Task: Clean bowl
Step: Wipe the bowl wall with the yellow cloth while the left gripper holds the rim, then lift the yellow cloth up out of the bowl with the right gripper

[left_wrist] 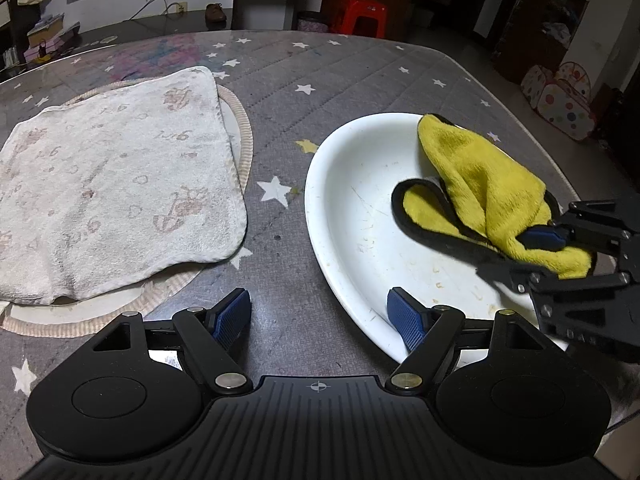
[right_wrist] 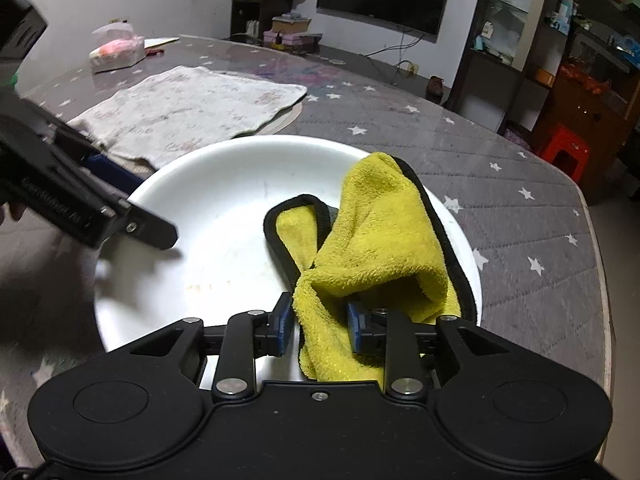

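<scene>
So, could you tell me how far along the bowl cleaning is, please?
Done: the right gripper has clamped the yellow cloth inside the white bowl. In hand: the open left gripper straddles the bowl's rim. Left: brownish specks remain on the bowl's bottom.

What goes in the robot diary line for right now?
stage: wiping | right gripper: shut on yellow fluffy cloth | left gripper: open at round white bowl rim
</scene>
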`<state>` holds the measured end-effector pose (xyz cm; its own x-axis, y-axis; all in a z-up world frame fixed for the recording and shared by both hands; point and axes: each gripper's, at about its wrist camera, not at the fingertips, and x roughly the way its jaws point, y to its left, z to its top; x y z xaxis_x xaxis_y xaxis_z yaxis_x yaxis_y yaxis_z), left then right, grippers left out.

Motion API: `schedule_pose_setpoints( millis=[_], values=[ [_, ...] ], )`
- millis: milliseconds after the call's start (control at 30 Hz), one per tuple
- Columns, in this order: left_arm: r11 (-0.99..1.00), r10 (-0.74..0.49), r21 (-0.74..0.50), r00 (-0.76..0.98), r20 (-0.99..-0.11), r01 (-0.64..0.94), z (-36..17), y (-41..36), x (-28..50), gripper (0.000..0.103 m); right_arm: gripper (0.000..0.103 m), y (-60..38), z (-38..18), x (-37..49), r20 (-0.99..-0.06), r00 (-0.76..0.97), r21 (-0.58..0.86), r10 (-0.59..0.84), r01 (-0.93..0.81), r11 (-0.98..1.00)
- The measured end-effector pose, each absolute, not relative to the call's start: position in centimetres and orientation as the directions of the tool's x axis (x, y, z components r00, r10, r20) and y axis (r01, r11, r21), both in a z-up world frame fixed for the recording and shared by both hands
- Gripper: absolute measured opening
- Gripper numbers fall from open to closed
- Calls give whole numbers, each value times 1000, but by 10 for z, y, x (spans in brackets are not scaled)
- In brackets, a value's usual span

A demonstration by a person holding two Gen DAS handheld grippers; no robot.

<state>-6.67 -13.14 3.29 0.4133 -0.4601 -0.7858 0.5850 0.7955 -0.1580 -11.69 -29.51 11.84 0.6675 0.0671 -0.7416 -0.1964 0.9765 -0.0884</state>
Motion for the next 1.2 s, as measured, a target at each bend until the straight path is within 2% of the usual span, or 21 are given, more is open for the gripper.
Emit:
schedule_pose_setpoints(
  millis=[133, 733, 1100, 1200],
  values=[
    [794, -466, -166, 411, -783, 585, 34, -129, -67, 77, 40, -295, 121, -119, -752, 653, -61, 93, -210, 976],
    [794, -471, -168, 417, -777, 584, 38, -124, -70, 77, 40, -280, 124, -123, -744, 637, 17, 204, -287, 958],
    [796, -470, -170, 416, -778, 581, 39, -122, -70, 77, 38, -267, 119, -108, -712, 672, -25, 202, -312, 950],
    [797, -467, -167, 416, -780, 581, 39, -123, -69, 77, 34, -268, 118, -102, -706, 681, -35, 195, -308, 951]
  ],
)
